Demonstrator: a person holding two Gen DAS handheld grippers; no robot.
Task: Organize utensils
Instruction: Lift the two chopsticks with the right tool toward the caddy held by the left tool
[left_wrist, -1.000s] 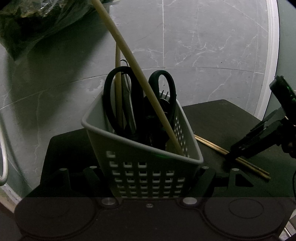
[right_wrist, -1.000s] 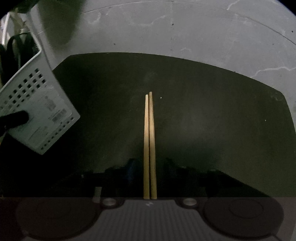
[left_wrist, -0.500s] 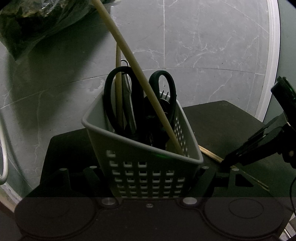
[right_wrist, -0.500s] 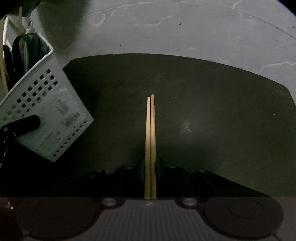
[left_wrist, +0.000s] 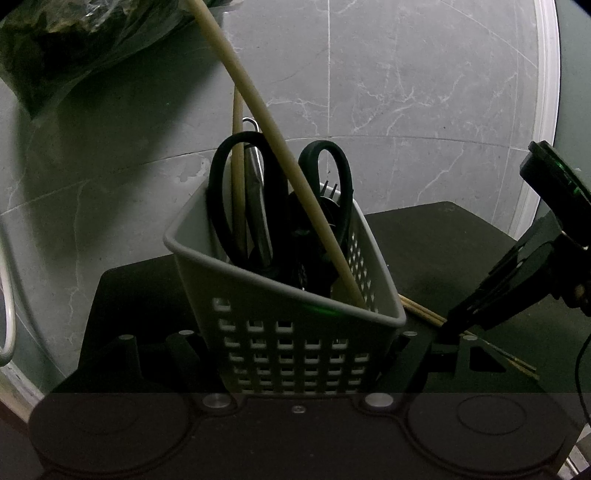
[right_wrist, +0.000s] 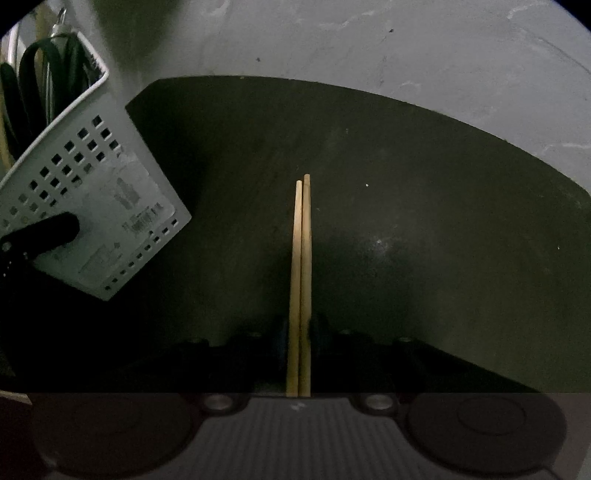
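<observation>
Behind my spot there's a grey marble-look tiled wall (left_wrist: 406, 92), a crinkly dark plastic bag (left_wrist: 74, 44) up top left, dark table (right_wrist: 406, 184) underneath.

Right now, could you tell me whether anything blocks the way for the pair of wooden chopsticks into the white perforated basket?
No outside obstacle shows. The pair of wooden chopsticks sits clamped in the right gripper. The white perforated basket, held by the left gripper, is crowded: black-handled scissors and a long wooden stick fill its mouth.

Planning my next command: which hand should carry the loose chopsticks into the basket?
Right. Its tongs are already shut on the chopsticks, just closed around them. The left tongs are occupied clamping the utensil basket, steadying it on the black mat.
</observation>
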